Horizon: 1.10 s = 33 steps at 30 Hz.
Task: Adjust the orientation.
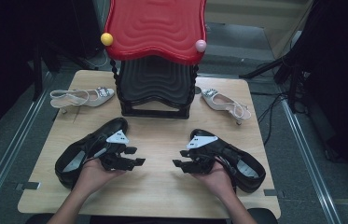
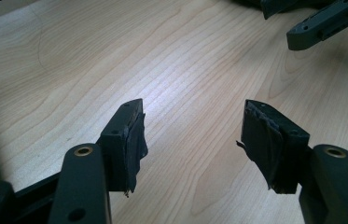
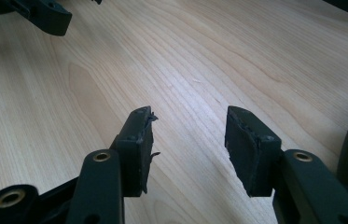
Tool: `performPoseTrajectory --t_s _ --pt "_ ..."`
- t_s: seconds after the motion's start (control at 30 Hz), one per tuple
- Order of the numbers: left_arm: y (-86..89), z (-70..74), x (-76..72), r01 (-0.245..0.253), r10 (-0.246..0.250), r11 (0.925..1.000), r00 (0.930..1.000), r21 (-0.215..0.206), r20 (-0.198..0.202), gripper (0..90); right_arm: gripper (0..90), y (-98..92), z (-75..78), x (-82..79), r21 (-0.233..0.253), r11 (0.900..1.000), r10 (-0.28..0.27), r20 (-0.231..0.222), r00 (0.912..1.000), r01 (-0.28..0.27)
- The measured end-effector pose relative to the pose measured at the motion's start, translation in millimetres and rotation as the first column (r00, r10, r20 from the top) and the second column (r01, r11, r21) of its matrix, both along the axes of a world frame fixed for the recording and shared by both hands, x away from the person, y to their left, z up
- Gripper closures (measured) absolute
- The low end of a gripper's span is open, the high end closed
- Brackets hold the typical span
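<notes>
Two black leather shoes lie on the wooden table (image 1: pixel 157 184): one at the left (image 1: pixel 76 156), one at the right (image 1: pixel 246 163). My left gripper (image 1: pixel 134 156) rests low over the table just right of the left shoe, jaws open and empty. My right gripper (image 1: pixel 180 158) sits just left of the right shoe, also open and empty. The two grippers point toward each other across a gap of bare wood. In the left gripper view, my left gripper (image 2: pixel 192 130) frames bare wood, with the other gripper's jaw at upper right. The right gripper view shows my right gripper (image 3: pixel 188 135) the same way.
A red and black shoe rack (image 1: pixel 155 56) stands at the table's back middle. A pale slingback heel (image 1: pixel 83 97) lies to its left and another (image 1: pixel 225 103) to its right. Dark stands and cables crowd the floor at both sides.
</notes>
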<state>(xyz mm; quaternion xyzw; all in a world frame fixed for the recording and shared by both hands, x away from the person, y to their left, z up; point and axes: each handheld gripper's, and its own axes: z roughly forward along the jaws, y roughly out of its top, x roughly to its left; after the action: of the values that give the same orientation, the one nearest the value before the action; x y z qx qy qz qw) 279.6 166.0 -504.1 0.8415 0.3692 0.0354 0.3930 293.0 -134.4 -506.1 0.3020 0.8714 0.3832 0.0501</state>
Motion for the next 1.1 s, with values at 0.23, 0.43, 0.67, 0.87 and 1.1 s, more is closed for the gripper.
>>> performPoseTrajectory --t_s 0.23,0.43,0.67,0.87,1.1 --pt "-1.7 0.0 2.7 0.006 -0.006 0.9995 1.0 0.03 -0.003 43.0 52.2 -3.2 -0.4 -1.7 -0.007 1.0 -0.006 -0.003 1.0 0.006" --pt "1.0 2.8 2.6 0.004 -0.003 0.9999 0.9994 0.011 -0.035 44.9 51.8 -4.0 -0.4 -0.6 -0.007 1.0 -0.008 -0.009 0.9999 0.008" --pt "4.9 8.1 0.0 0.0 0.001 0.9998 0.9984 0.018 -0.056 46.4 51.5 -3.9 1.1 0.8 -0.004 1.0 0.0 -0.008 1.0 0.0" --pt "18.3 18.9 -4.1 -0.017 0.017 0.9998 0.998 0.001 -0.06 48.5 51.4 -0.2 2.8 2.8 -0.001 1.0 0.014 -0.015 0.9998 -0.014" --pt "36.4 31.8 -12.7 -0.058 0.059 0.9982 0.9966 0.015 -0.058 48.4 51.4 4.8 2.8 5.9 -0.002 0.999 0.032 -0.02 0.9993 -0.032"
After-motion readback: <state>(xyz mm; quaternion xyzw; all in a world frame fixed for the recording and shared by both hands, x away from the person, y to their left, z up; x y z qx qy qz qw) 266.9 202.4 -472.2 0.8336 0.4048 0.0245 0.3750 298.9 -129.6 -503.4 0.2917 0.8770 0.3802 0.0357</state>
